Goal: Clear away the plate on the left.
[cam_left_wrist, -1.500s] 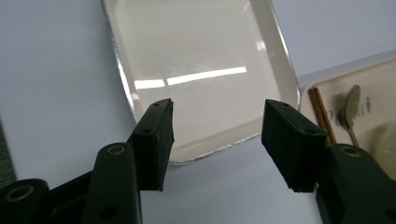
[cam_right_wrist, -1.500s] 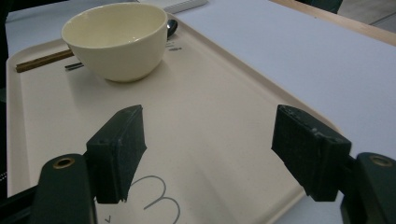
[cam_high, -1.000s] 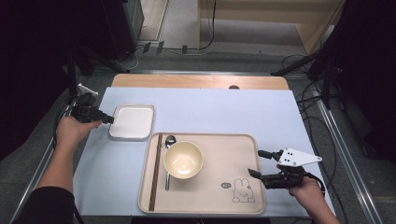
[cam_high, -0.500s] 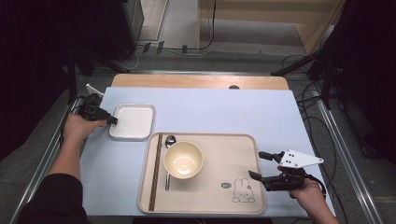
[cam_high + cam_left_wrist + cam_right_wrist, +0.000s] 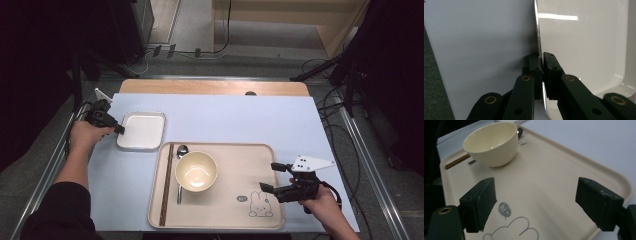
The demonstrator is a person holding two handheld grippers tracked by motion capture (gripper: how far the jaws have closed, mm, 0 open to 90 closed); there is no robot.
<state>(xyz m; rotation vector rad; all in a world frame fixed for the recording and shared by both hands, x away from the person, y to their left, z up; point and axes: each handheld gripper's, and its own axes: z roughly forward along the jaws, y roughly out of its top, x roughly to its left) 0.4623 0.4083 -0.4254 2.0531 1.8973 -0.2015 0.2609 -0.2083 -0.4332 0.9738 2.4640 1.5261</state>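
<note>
My left hand-held gripper (image 5: 541, 75) has just closed, now pinching the white square plate's (image 5: 142, 131) rim; lifting comes next. My right hand-held gripper (image 5: 536, 205) hovers spread over the tray (image 5: 564, 180).

In the left gripper view the white dish (image 5: 584, 50) is cut off at the top and right edges. In the high view the spoon (image 5: 180, 170) is largely hidden beneath the bowl (image 5: 195, 171), and the small mark (image 5: 242, 198) on the tray (image 5: 235, 165) cannot be read, perhaps lettering.
</note>
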